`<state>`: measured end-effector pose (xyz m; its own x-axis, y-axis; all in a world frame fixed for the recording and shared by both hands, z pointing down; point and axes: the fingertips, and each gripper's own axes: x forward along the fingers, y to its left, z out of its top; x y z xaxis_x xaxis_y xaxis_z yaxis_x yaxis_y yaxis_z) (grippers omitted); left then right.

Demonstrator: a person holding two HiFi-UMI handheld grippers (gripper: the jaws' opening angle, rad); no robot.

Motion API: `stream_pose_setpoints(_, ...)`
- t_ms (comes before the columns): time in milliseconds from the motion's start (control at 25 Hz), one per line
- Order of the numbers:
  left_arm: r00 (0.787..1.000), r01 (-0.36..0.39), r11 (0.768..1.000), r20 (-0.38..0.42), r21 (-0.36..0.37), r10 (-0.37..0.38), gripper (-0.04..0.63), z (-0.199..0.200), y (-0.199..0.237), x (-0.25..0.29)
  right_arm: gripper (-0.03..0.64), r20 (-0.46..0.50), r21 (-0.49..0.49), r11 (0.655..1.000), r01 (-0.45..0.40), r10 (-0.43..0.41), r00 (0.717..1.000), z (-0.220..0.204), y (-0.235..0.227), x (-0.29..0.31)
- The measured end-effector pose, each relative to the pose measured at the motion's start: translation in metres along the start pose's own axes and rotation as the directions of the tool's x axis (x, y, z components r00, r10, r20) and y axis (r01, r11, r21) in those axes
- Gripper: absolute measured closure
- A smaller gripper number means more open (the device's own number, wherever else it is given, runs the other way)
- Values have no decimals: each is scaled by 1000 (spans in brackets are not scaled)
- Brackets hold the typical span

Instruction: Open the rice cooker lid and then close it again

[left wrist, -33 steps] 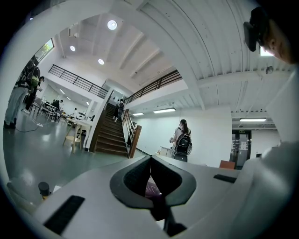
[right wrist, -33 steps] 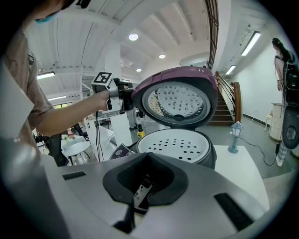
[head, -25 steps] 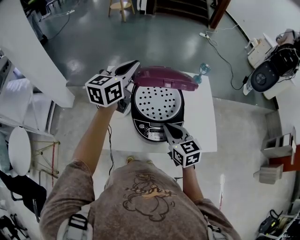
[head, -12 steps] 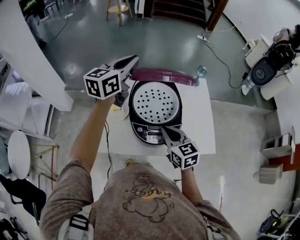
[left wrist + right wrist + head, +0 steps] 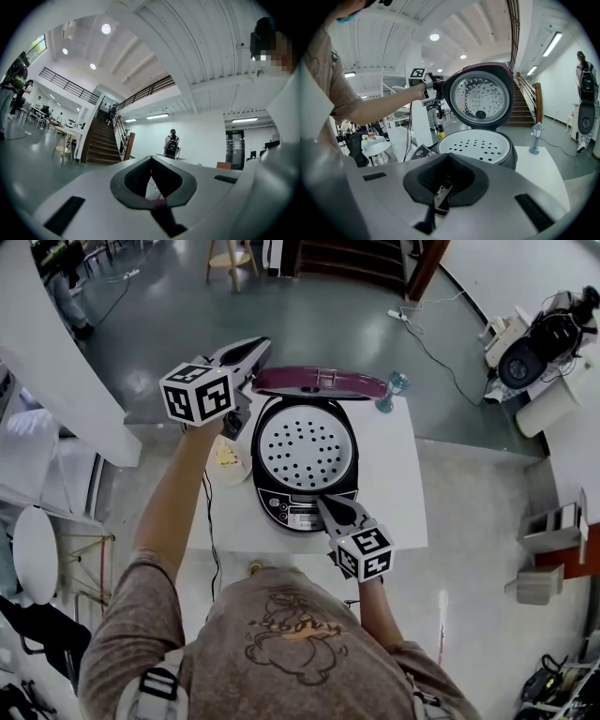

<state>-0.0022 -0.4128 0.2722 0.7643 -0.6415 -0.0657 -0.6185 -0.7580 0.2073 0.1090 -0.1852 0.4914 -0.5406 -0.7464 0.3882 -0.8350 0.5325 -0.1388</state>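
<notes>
So the rice cooker (image 5: 298, 507) sits in the middle of a white table (image 5: 398, 484). Its control panel points toward the person and the hinge is on the far side, so the long way of it runs straight away from them. The lid (image 5: 319, 382) is all the way up, standing pretty much upright at the back. From the head view you only get its purple top, edge-on, running left to right. The right gripper view shows the shiny dimpled inner face looking back at the person.

Inside the cooker there's a white tray (image 5: 302, 444) full of little holes. It covers the whole opening, so anything under it is hidden.

The left tongs (image 5: 262, 343) are pressed together, pointing level, right at the lid's left edge. Their own view is mostly ceiling and staircase, with just a purple sliver showing below the tips. The right tongs (image 5: 322, 502) look pressed together too, tilted down, with the tips over the control panel at the front.

Left of the cooker there's a small bowl (image 5: 225, 460) with something yellowish in it, can't tell what. A little teal lantern thing (image 5: 394, 385) stands at the table's far right corner.
</notes>
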Motion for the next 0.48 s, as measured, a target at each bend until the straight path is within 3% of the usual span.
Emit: stream_pose_setpoints(480, 997, 42, 998, 63, -35, -40, 574, 21, 17, 18, 614, -5, -11, 1000, -11, 11, 1000, 0, 0, 1)
